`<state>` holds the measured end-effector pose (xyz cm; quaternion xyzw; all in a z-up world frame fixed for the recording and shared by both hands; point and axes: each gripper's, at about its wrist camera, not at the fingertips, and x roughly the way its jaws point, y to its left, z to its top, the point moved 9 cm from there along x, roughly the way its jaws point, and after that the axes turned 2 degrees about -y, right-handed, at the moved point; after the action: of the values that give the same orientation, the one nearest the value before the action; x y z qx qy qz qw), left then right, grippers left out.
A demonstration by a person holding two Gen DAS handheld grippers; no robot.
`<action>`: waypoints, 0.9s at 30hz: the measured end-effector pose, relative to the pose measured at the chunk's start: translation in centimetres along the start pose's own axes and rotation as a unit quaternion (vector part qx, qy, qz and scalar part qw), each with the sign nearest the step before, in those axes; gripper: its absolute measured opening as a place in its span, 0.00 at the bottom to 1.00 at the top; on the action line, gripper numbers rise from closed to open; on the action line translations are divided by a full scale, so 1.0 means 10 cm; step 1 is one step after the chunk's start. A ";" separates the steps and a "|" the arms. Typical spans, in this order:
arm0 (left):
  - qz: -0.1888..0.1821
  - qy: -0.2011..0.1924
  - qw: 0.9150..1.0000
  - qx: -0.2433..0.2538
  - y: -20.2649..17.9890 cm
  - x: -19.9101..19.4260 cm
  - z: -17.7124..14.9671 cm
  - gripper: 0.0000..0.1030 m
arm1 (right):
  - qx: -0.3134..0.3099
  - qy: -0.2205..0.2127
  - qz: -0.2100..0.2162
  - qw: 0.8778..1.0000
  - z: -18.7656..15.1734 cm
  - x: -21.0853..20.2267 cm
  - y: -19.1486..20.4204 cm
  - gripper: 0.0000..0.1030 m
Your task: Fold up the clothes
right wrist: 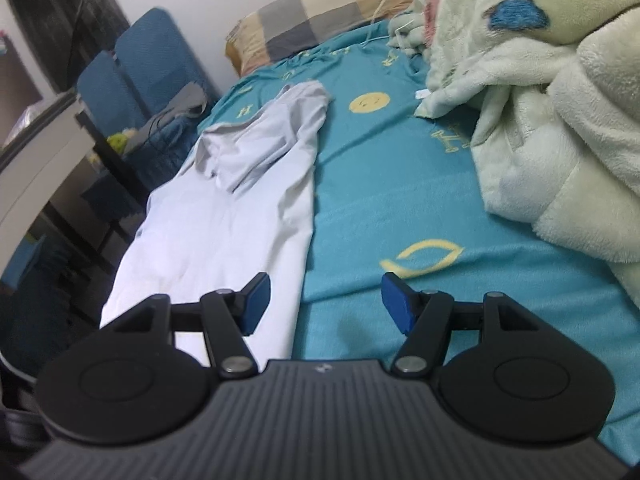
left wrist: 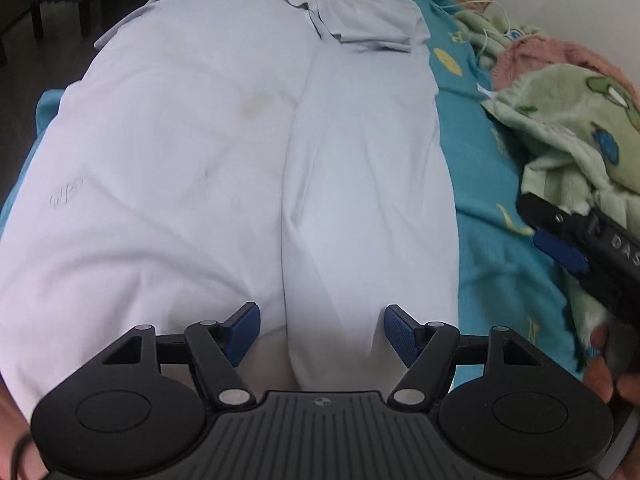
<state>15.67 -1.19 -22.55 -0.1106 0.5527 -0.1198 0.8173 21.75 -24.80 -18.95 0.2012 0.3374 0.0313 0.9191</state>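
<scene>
shirt [left wrist: 224, 152] flat on teal bed sheet [left wrist: 472, 168], right side already folded in | left gripper [left wrist: 322, 334] released above near hem | right gripper [right wrist: 325, 302] released, empty, over sheet just right of shirt, likely clearing for next fold

The left wrist view looks steeply down, close over the white shirt [left wrist: 248, 152] on the bed [left wrist: 472, 184]. The right wrist view looks more shallowly along the bed toward the pillow [right wrist: 320, 12]. Both share shirt, teal sheet and green blanket [right wrist: 540, 100].
</scene>
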 end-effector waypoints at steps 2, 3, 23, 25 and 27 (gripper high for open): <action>-0.010 0.011 1.000 0.011 -0.01 -0.04 -0.12 0.34 | -0.020 0.003 0.001 1.000 -0.04 -0.02 0.07 0.62; -0.015 0.017 1.000 0.016 -0.02 -0.06 -0.19 0.09 | -0.031 0.003 0.001 1.000 -0.06 -0.03 0.11 0.62; 0.003 -0.164 0.983 0.077 0.11 -0.74 0.95 0.45 | -0.130 -0.023 0.051 0.990 0.78 0.71 1.00 0.62; 0.020 -0.170 0.982 0.075 0.22 -0.68 1.01 0.46 | -0.155 -0.017 0.047 0.987 0.89 1.10 1.19 0.62; 0.019 -0.170 0.983 0.059 0.31 -0.61 1.06 0.46 | -0.186 -0.005 0.035 0.982 0.91 1.53 1.34 0.60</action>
<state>23.54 4.18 -14.28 -0.0704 0.3992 -0.1163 0.9067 40.33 -12.72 -16.73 0.0384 0.3137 0.1253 0.9404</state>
